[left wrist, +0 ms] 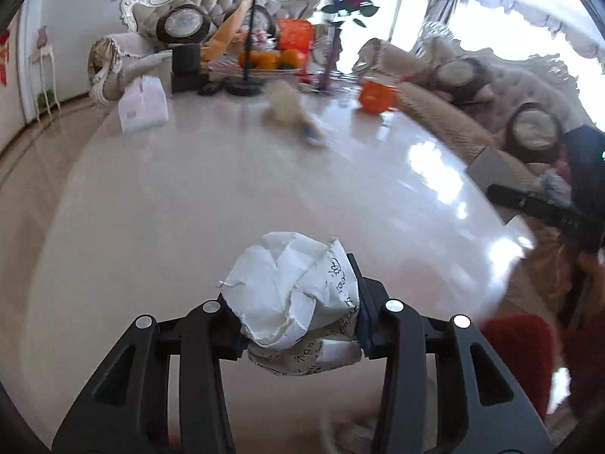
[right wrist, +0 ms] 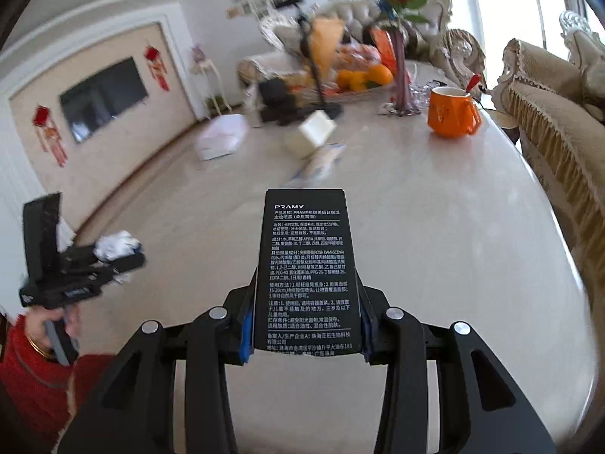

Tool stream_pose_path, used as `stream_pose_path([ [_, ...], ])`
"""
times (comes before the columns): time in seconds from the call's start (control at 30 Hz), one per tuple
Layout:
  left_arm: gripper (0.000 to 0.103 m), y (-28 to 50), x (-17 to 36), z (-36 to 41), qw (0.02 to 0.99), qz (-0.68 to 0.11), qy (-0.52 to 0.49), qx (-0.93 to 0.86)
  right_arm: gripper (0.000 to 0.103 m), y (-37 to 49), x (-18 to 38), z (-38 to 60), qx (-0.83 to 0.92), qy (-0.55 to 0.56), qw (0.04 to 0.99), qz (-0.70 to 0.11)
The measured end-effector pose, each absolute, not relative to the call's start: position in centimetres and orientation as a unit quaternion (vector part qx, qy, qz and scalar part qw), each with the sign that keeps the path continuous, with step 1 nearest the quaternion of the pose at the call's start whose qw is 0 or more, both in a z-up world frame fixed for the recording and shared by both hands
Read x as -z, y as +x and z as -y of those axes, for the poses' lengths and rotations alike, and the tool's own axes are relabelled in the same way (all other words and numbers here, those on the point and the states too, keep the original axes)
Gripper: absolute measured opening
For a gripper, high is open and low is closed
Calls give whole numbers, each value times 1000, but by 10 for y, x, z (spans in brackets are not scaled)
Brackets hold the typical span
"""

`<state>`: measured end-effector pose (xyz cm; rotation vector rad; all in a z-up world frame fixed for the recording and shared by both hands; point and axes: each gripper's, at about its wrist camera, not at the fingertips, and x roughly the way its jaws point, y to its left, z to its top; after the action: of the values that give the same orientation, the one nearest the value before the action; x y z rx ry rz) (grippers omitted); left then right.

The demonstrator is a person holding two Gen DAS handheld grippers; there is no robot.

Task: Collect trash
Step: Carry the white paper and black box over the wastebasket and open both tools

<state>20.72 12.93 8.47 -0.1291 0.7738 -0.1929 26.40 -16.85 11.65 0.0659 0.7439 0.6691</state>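
Observation:
My left gripper (left wrist: 298,302) is shut on a crumpled ball of white paper (left wrist: 295,295) with handwriting on it, held above the glossy table (left wrist: 227,189). The same gripper with the paper ball (right wrist: 117,247) shows at the left of the right wrist view. My right gripper (right wrist: 306,302) is shut on a black PRAMY carton (right wrist: 306,265) with white print, held upright above the table (right wrist: 453,246). A blurred pale wrapper lies further along the table in the left wrist view (left wrist: 291,111) and in the right wrist view (right wrist: 317,151).
An orange mug (right wrist: 452,113) stands at the right. A fruit bowl with oranges (right wrist: 363,77), a vase of red roses (right wrist: 401,72), a black stand (left wrist: 247,87) and a pink tissue pack (left wrist: 143,104) are at the far end. Sofas line the right side (right wrist: 548,132).

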Motion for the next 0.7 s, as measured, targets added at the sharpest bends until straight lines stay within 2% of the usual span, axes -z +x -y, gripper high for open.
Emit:
stream_pose_path([
  [0.17, 42, 108, -52, -78, 915, -382, -70, 108, 39, 166, -89, 172, -329, 47, 870, -365],
  [0.3, 42, 70, 2, -45, 894, -420, -90, 124, 39, 125, -27, 166, -297, 41, 854, -425],
  [0.53, 42, 72, 113, -5, 842, -521, -86, 108, 39, 118, 85, 154, -232, 9, 808, -542],
  [0.7, 42, 89, 143, 9, 824, -553, -66, 103, 39, 133, 105, 159, -211, 38, 790, -574],
])
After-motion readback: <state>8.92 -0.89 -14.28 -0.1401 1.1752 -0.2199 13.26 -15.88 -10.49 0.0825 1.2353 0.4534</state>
